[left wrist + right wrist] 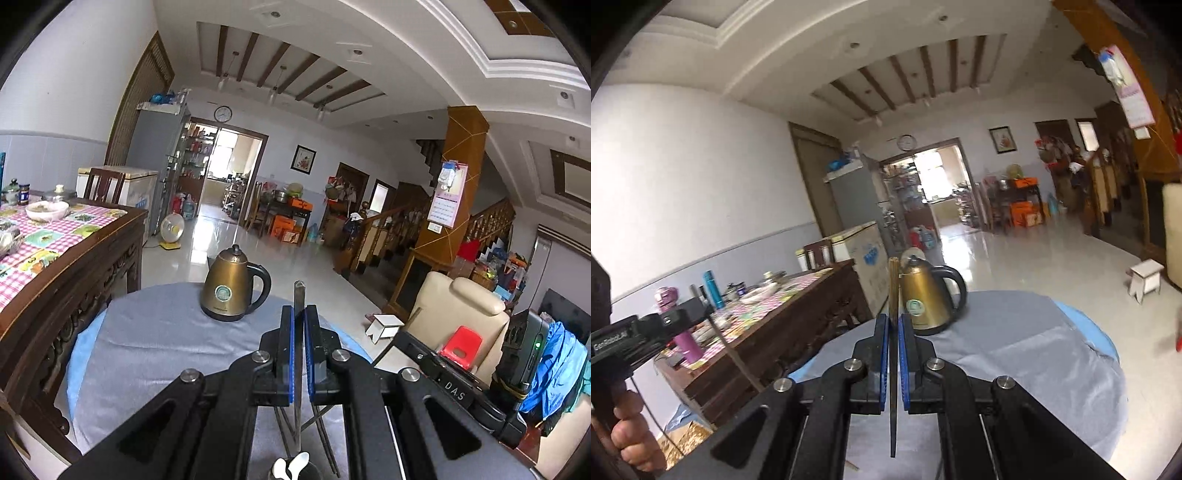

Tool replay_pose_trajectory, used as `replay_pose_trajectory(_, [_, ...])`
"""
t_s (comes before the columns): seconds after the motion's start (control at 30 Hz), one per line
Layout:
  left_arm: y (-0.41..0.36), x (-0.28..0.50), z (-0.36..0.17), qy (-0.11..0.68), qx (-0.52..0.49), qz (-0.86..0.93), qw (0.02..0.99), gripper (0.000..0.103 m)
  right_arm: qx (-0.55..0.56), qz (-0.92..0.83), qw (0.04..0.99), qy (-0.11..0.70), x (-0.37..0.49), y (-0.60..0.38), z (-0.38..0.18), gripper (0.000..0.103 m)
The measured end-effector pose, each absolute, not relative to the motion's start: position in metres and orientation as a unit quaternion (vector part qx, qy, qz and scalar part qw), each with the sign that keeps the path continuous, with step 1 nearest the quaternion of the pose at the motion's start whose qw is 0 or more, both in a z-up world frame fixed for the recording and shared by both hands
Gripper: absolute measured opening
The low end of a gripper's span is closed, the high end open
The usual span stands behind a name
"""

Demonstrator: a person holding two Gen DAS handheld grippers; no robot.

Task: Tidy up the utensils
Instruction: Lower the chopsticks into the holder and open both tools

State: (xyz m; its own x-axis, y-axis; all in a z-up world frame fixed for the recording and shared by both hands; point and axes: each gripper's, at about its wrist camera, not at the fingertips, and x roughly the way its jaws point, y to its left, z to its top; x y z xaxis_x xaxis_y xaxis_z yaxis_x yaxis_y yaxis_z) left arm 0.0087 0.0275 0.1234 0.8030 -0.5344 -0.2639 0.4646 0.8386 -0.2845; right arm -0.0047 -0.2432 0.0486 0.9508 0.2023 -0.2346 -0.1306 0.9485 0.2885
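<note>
**Left wrist and right wrist: each gripper pinching a thin utensil**

Left wrist view: the left gripper (299,314) has its blue-padded jaws pressed together on a metal chopstick (298,295), a thin, grey, flat-sided stick with a squared top end. It stands nearly upright between the pads, rising above the fingertips and running down below them. Under the gripper, at the bottom edge, more dark chopsticks (325,435) lean crossed beside a white spoon (295,467) in a dark holder, only partly visible. Beyond sits a bronze kettle (231,286) on the round table (147,350) covered in grey cloth.

Right wrist view: the right gripper (894,325) is likewise clamped on a single wooden chopstick (894,284), brownish at its blunt upper end and darkening toward a thin point below the jaws. It is held upright above the grey-clothed table, its top overlapping the kettle's left side. At the left edge a hand (631,439) grips the other gripper's handle.
</note>
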Motion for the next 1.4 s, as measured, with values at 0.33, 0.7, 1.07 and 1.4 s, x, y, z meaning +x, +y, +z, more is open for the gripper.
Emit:
replay_pose_trajectory(0.33, [0.028, 0.006, 0.103, 0.204, -0.105, -0.269, 0.935, 0.005, 0.110, 0.111, 0.975, 0.160, -0.027, -0.212, 0.032, 0.006])
replay_pose_trajectory(0.7, [0.014, 0.015, 0.058, 0.269, -0.087, -0.248, 0.926, 0.005, 0.105, 0.095, 0.967, 0.213, -0.037, -0.221, -0.006, 0.006])
replay_pose_trajectory(1.07, [-0.002, 0.017, 0.031, 0.308, -0.051, -0.217, 0.925, 0.005, 0.127, 0.085, 0.957, 0.246, -0.042, -0.231, -0.028, 0.006])
replay_pose_trajectory(1.4, [-0.002, 0.015, 0.025, 0.317, -0.040, -0.205, 0.925, 0.005, 0.140, 0.083, 0.954, 0.250, -0.045, -0.232, -0.030, 0.006])
